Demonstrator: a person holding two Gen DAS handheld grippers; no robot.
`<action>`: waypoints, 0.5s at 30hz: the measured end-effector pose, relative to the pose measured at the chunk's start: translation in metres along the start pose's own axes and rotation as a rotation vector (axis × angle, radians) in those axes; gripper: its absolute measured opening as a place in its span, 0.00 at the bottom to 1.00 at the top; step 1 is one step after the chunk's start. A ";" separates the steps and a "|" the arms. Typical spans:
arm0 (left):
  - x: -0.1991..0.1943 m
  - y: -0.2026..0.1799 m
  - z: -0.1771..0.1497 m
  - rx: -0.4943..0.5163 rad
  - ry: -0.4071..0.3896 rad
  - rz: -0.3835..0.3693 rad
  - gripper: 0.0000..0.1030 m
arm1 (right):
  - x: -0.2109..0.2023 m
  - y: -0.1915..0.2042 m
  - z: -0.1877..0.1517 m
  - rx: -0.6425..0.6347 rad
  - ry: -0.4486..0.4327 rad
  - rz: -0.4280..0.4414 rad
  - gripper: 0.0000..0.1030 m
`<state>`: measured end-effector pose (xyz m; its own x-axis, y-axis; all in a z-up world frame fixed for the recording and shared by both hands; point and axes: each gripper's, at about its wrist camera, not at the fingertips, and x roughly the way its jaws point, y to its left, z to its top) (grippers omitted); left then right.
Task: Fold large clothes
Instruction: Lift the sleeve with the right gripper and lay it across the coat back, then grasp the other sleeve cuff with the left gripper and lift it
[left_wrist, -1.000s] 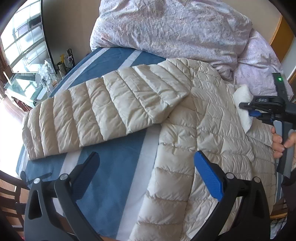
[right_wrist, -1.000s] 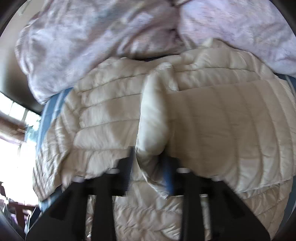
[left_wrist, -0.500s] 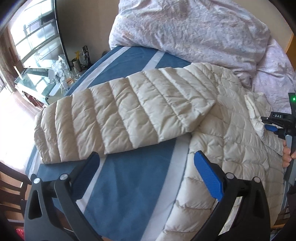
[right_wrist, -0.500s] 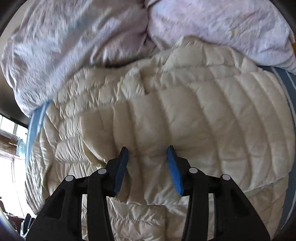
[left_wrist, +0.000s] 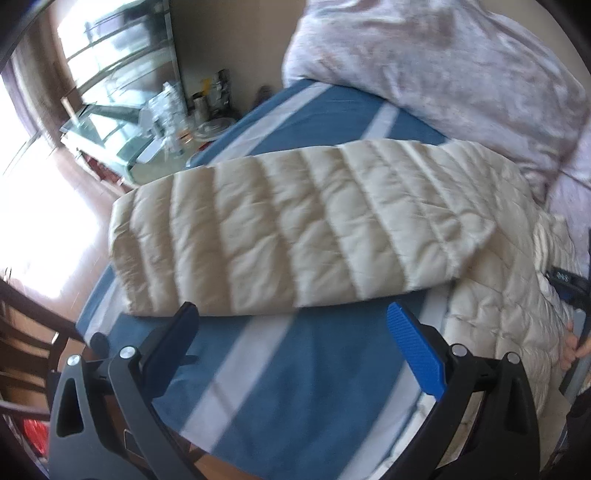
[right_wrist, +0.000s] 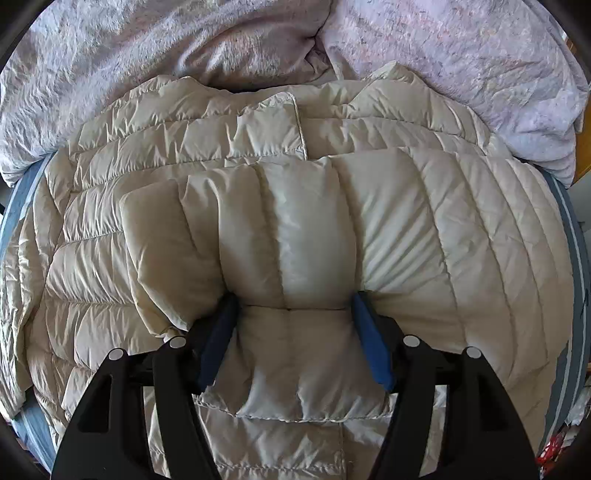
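A cream quilted puffer jacket (right_wrist: 92, 280) lies spread on the bed. One sleeve (left_wrist: 295, 229) stretches out leftward over the blue and white striped sheet (left_wrist: 295, 373). My left gripper (left_wrist: 291, 310) hovers wide open just short of that sleeve's near edge, with nothing between its fingers. The other sleeve (right_wrist: 314, 221) is folded across the jacket's body. My right gripper (right_wrist: 293, 299) points down into it with its jaws opening. A puffed section of the sleeve bulges between its fingertips without being clamped. In the left wrist view the right gripper (left_wrist: 569, 284) shows at the far right.
A rumpled lilac duvet (left_wrist: 443, 66) is heaped along the far side of the bed, against the jacket's collar. Beyond the bed's left edge stands a glass table (left_wrist: 122, 147) crowded with bottles. A dark wooden chair (left_wrist: 22, 332) is near the bed's front left corner.
My right gripper let go of the pinched fold, opened wider and sank onto the sleeve now lying across the jacket. My left gripper moved left and nearer to the outstretched sleeve.
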<state>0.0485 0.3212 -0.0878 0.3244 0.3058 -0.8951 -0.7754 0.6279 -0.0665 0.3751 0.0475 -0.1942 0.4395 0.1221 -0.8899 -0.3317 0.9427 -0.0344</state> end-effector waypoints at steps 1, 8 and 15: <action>0.001 0.009 0.001 -0.020 0.004 0.004 0.98 | 0.001 -0.001 0.001 0.000 0.002 0.003 0.64; 0.013 0.073 0.015 -0.165 0.022 0.027 0.98 | 0.000 -0.010 0.001 -0.005 0.008 0.011 0.65; 0.030 0.123 0.019 -0.314 0.052 0.025 0.95 | 0.001 -0.002 0.001 -0.009 0.006 0.012 0.65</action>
<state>-0.0267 0.4209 -0.1142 0.2817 0.2764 -0.9189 -0.9148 0.3663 -0.1703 0.3771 0.0464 -0.1949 0.4301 0.1318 -0.8931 -0.3446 0.9384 -0.0274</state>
